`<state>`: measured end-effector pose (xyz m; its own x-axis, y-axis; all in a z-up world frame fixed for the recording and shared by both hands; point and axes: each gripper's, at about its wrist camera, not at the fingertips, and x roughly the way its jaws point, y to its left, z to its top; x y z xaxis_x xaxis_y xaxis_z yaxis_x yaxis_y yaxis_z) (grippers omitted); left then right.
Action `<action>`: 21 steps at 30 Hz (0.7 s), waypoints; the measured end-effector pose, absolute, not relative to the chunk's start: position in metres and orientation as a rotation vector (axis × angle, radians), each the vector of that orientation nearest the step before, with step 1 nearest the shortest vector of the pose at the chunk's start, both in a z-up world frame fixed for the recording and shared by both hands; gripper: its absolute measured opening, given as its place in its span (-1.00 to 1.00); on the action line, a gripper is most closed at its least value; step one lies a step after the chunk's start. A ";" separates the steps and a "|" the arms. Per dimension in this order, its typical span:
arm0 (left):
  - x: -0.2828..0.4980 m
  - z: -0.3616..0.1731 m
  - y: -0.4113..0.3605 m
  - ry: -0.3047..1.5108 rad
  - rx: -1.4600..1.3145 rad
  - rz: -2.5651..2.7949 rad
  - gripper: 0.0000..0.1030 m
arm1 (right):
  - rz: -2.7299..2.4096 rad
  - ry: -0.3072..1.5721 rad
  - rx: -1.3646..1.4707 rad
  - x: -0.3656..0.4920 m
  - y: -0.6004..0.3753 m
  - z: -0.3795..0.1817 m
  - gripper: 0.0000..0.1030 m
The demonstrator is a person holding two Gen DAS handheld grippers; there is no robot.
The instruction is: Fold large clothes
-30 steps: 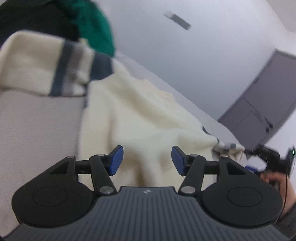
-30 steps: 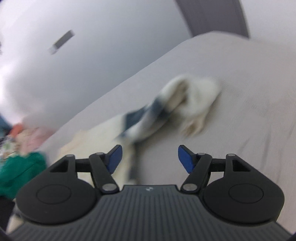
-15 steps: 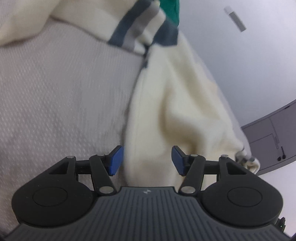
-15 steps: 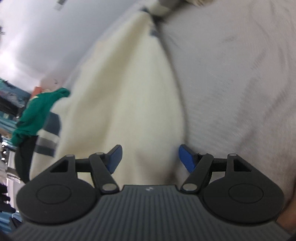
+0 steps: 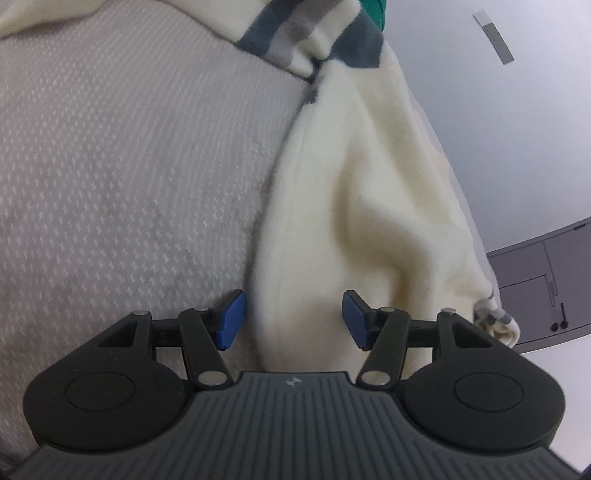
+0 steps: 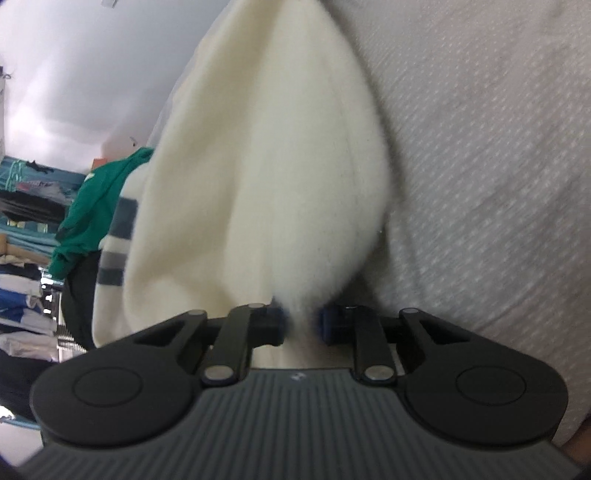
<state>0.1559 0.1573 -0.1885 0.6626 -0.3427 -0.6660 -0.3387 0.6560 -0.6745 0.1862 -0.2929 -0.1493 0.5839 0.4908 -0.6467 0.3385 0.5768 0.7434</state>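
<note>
Right gripper first: its jaws are closing on a bunched fold of the cream sweater, the blue pads nearly meeting with the fleece pinched between them. The sweater fans away from that pinch across the grey textured bed cover, which is bare on the sweater's right side. To the sweater's left its striped cuff shows dark and grey bands, and just beyond the cuff lies a green garment. Further left of that, stacked folded clothes, blurred.

Over to the left gripper: jaws about half open, straddling the sweater's near edge, and neither blue pad presses the cloth. The left pad sits over the bed cover just beside the sweater's hem; the right pad is above the fleece. The gripper tilts downward at the fabric. Past a deep crease the sweater runs up to a striped band at the far end, with a scrap of green cloth behind it. Off the sweater's right edge, a sleeve cuff hangs over, and beyond it a grey door in a pale wall.
</note>
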 end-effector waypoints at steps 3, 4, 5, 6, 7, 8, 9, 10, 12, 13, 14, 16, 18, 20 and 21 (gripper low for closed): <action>0.143 -0.190 0.156 0.885 -0.929 -0.019 0.23 | 0.111 0.934 0.980 0.179 -0.298 -0.134 -0.68; 0.138 -0.191 0.155 0.888 -0.936 -0.025 0.23 | 0.107 0.904 0.975 0.176 -0.301 -0.128 -0.69; 0.133 -0.191 0.154 0.892 -0.945 -0.032 0.23 | 0.100 0.877 0.971 0.174 -0.304 -0.123 -0.69; 0.130 -0.191 0.153 0.894 -0.956 -0.037 0.23 | 0.084 0.845 0.963 0.172 -0.308 -0.117 -0.69; 0.126 -0.191 0.153 0.893 -0.969 -0.046 0.20 | 0.067 0.818 0.955 0.171 -0.312 -0.112 -0.70; 0.121 -0.191 0.152 0.893 -0.982 -0.051 0.20 | 0.038 0.789 0.947 0.168 -0.318 -0.107 -0.70; 0.119 -0.191 0.150 0.892 -0.989 -0.057 0.20 | 0.015 0.768 0.946 0.167 -0.324 -0.104 -0.70; 0.118 -0.192 0.149 0.894 -0.993 -0.067 0.20 | -0.014 0.745 0.944 0.165 -0.330 -0.101 -0.71; 0.115 -0.194 0.143 0.907 -0.993 -0.086 0.20 | -0.064 0.705 0.930 0.162 -0.340 -0.097 -0.71; 0.115 -0.194 0.139 0.918 -0.985 -0.091 0.20 | -0.083 0.689 0.927 0.161 -0.344 -0.095 -0.71; 0.115 -0.195 0.136 0.929 -0.972 -0.091 0.20 | -0.094 0.680 0.929 0.162 -0.347 -0.095 -0.71; 0.120 -0.198 0.130 0.945 -0.939 -0.078 0.20 | -0.108 0.682 0.944 0.163 -0.354 -0.098 -0.71; 0.124 -0.202 0.124 0.961 -0.908 -0.056 0.20 | -0.115 0.695 0.932 0.162 -0.358 -0.101 -0.71; 0.128 -0.204 0.119 0.969 -0.890 -0.045 0.18 | -0.118 0.714 0.918 0.166 -0.354 -0.104 -0.71; 0.130 -0.203 0.116 0.966 -0.880 -0.042 0.10 | -0.119 0.723 0.913 0.168 -0.354 -0.105 -0.71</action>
<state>0.1302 0.1158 -0.2034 0.5954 -0.3992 -0.6972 -0.3367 0.6639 -0.6677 0.1678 -0.3541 -0.1054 0.7609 0.2002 -0.6172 0.3880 0.6220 0.6801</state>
